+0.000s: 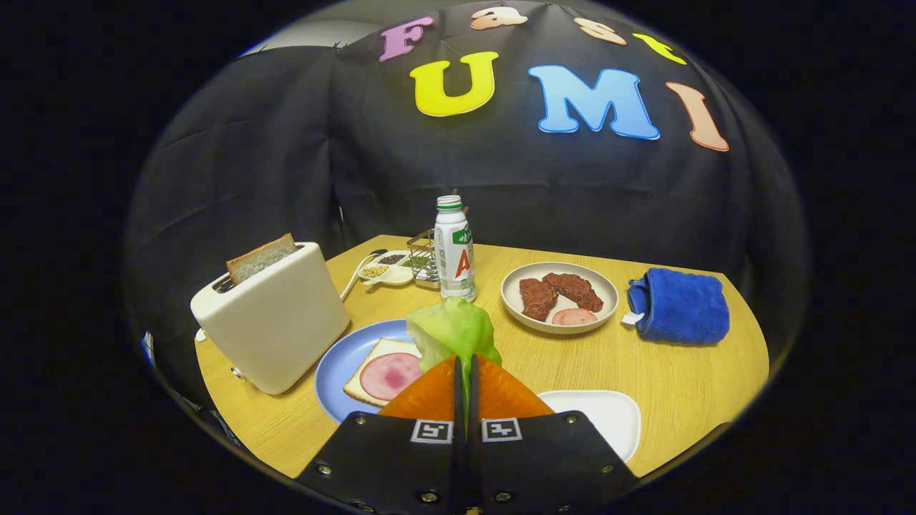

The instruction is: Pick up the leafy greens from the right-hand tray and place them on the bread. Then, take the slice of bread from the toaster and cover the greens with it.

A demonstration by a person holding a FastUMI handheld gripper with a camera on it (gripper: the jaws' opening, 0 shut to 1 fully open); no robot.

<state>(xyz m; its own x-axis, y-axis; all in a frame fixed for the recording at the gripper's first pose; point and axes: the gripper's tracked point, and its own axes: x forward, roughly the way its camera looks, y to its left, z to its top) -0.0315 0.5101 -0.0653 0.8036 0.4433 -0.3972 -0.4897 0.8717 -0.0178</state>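
My gripper [465, 365] is shut on a pale green lettuce leaf [453, 330], which sticks up from between the fingertips, held above the table. Just left of and below the fingers lies a slice of bread [366, 375] topped with a round pink ham slice [390, 375] on a blue plate [336, 368]. Further left stands a cream toaster [275, 322] with a second slice of bread [259, 259] poking out of its slot. A white tray [608, 422] lies right of the fingers with nothing on it that I can see.
Beyond the leaf stands a white bottle [454, 250] with a green cap, next to a wire rack [424, 259] and a white condiment dish [386, 270]. A beige plate with meat pieces [559, 295] and a folded blue towel [678, 306] sit to the right on the wooden table [680, 379].
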